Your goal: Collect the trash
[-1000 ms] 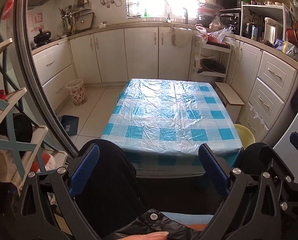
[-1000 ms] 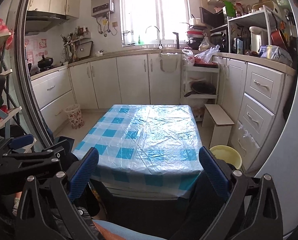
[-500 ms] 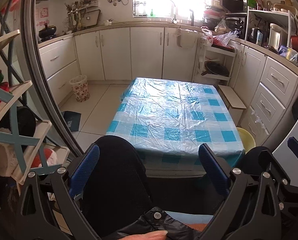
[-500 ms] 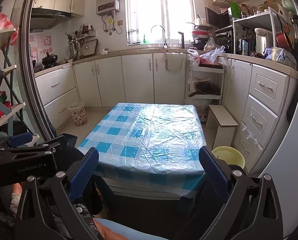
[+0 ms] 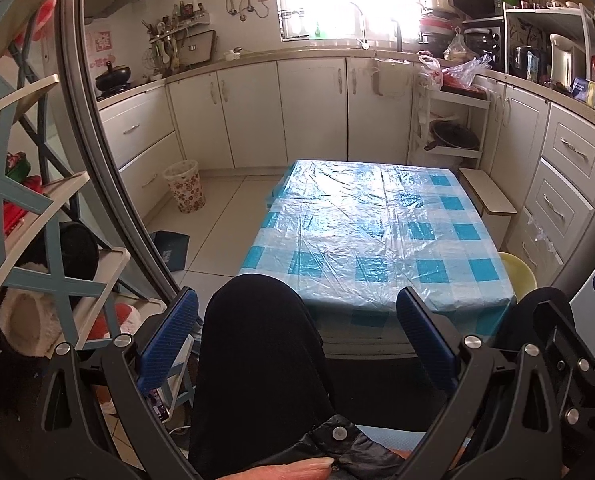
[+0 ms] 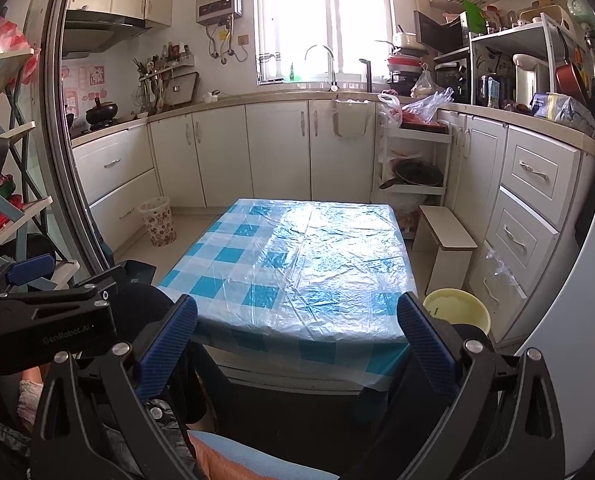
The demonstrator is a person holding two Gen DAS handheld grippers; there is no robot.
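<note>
Oddly, no trash shows on the table (image 5: 377, 224), whose blue checked cloth lies bare under clear plastic; where the trash is, I cannot tell. A patterned bin (image 5: 185, 186) stands on the floor left of the table, near the cabinets. Both tongs are released and hold nothing: left gripper (image 5: 295, 334) and right gripper (image 6: 297, 338) hang low before the table's near edge. Judging by this, the task is only starting; the next move calls for finding litter. A dark-clad knee (image 5: 257, 352) fills the left view between the jaws. A stool (image 6: 447, 236) and yellow basin (image 6: 457, 310) crowd the table's right side.
</note>
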